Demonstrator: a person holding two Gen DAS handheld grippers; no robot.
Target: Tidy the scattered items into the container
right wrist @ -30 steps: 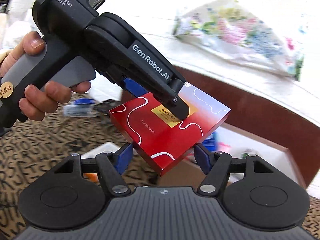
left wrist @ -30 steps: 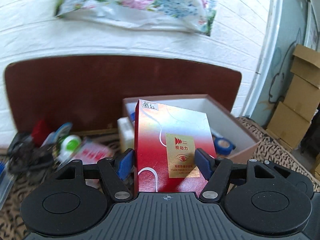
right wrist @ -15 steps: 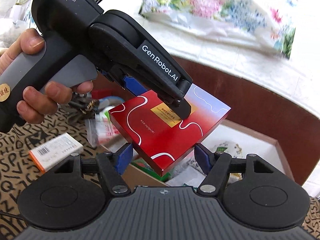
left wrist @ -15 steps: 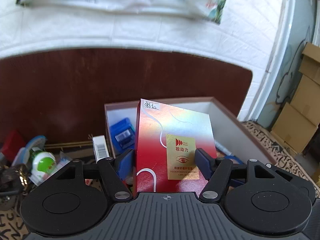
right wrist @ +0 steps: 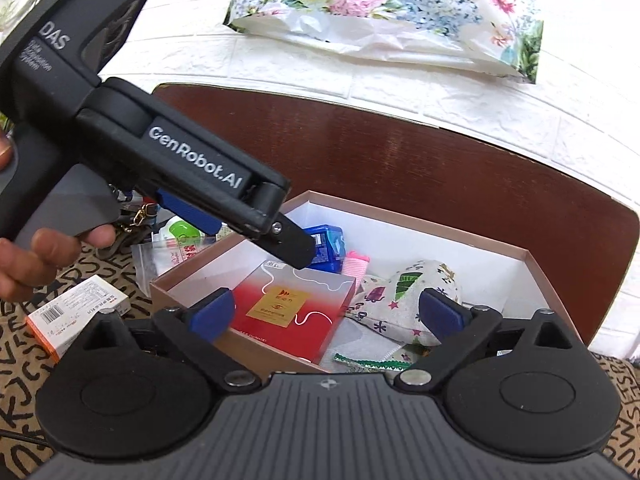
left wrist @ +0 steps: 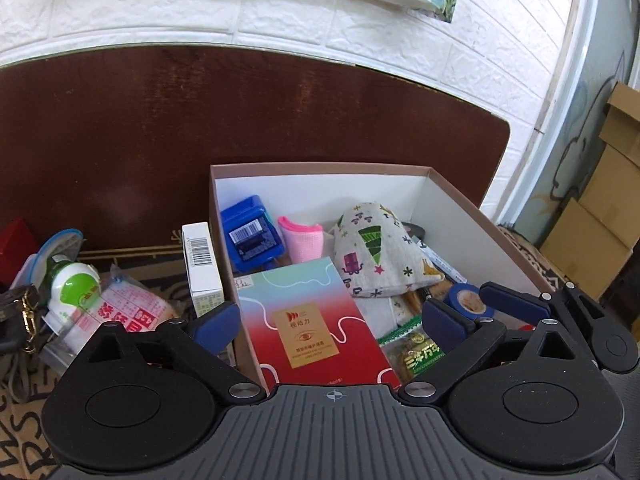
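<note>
The brown headboard-like panel point(left wrist: 248, 128) is standing against the white brick wall point(left wrist: 280, 16), filling the back of both views, with a floral plastic bag point(right wrist: 384, 8) lying on the ledge above it. In front of the panel the open cardboard box point(left wrist: 460, 196) is sitting on the patterned cloth point(right wrist: 24, 376), its white inside showing. The left gripper point(left wrist: 331, 322) is hovering over the box's near left corner with its blue fingers point(left wrist: 218, 322) spread wide and gripping nothing; in the right wrist view it is reaching in from the left above the box. The right gripper point(right wrist: 326, 312) is hanging just in front of the box with its fingers likewise spread apart and empty. The red-and-teal booklet box point(left wrist: 316, 320) is lying flat inside the container, against its left wall, free of both grippers. Beside it, also inside, a printed fabric pouch point(left wrist: 380, 256) is resting toward the middle, with a blue case point(left wrist: 250, 236) and a pink cloth roll point(left wrist: 302, 238) sitting by the back wall and a green snack packet point(left wrist: 416, 348) near the front. Outside the box on its left, a white barcode carton point(left wrist: 202, 264) is standing just beside the wall, a green-and-white bottle point(left wrist: 74, 286) is lying further left, and an orange-edged medicine box point(right wrist: 76, 316) is lying on the cloth
</note>
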